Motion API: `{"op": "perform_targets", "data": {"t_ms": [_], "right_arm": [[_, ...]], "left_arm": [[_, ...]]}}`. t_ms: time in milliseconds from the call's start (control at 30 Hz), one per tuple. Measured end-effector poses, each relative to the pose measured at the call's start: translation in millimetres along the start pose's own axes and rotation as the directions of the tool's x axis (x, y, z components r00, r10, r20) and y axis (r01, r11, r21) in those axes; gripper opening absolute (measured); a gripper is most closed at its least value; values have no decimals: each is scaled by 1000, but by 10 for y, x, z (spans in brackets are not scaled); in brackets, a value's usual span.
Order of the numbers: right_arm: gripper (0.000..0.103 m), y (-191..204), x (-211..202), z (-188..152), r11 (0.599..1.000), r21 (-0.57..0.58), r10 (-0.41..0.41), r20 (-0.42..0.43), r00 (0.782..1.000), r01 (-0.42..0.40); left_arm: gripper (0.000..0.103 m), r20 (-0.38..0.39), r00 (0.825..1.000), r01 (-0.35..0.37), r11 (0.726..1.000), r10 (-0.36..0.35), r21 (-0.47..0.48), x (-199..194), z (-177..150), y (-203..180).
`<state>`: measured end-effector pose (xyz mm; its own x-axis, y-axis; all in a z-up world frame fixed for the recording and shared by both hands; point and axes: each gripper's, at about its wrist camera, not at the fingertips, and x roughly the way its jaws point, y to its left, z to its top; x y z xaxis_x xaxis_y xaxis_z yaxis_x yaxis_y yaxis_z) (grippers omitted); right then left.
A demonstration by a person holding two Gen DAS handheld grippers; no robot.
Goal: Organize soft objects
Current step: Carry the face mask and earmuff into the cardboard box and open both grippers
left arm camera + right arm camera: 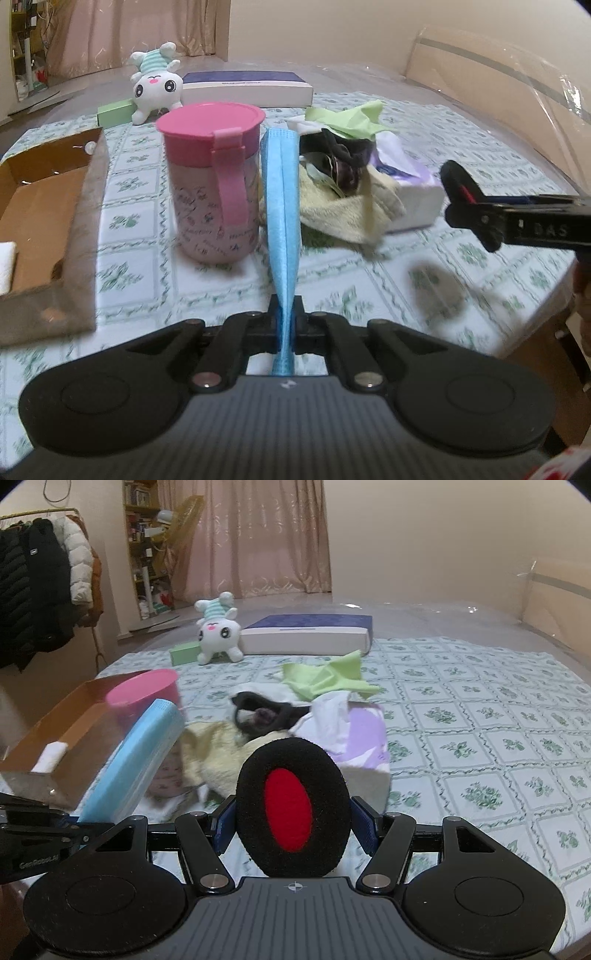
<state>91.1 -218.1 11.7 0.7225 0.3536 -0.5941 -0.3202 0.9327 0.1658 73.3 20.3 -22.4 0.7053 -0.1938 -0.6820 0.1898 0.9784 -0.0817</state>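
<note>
The left gripper (285,325) is clamped on a folded blue face mask (282,206) extending toward 12 o'clock beside the pink-lidded cup (212,177), while the right gripper (293,821) pinches a black-and-red ear pad (291,808) upright, the cloth pile (236,749) lying at 11 o'clock behind it.

Blue face mask (281,206) upright, edge-on, pinched; black-and-red foam pad (293,808) upright, clamped.
</note>
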Motion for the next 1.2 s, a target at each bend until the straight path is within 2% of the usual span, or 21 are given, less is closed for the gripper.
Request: {"op": "perform_targets", "data": {"t_ms": [333, 633, 933, 1200], "right_arm": [[63, 446, -184, -19, 997, -28, 75, 10, 997, -75], [63, 1008, -90, 112, 976, -79, 203, 5, 979, -202], [63, 1706, 333, 395, 936, -146, 324, -10, 946, -321], [63, 2291, 859, 637, 908, -168, 384, -28, 923, -383]], "left_arm": [[3, 10, 1000, -8, 1000, 8, 14, -608, -278, 100], [3, 36, 997, -75, 997, 75, 0, -1064, -369, 407], [3, 43, 977, -206, 976, 209, -64, -1277, -257, 1065], [3, 33, 964, -259, 960, 264, -106, -1189, 16, 1793]]}}
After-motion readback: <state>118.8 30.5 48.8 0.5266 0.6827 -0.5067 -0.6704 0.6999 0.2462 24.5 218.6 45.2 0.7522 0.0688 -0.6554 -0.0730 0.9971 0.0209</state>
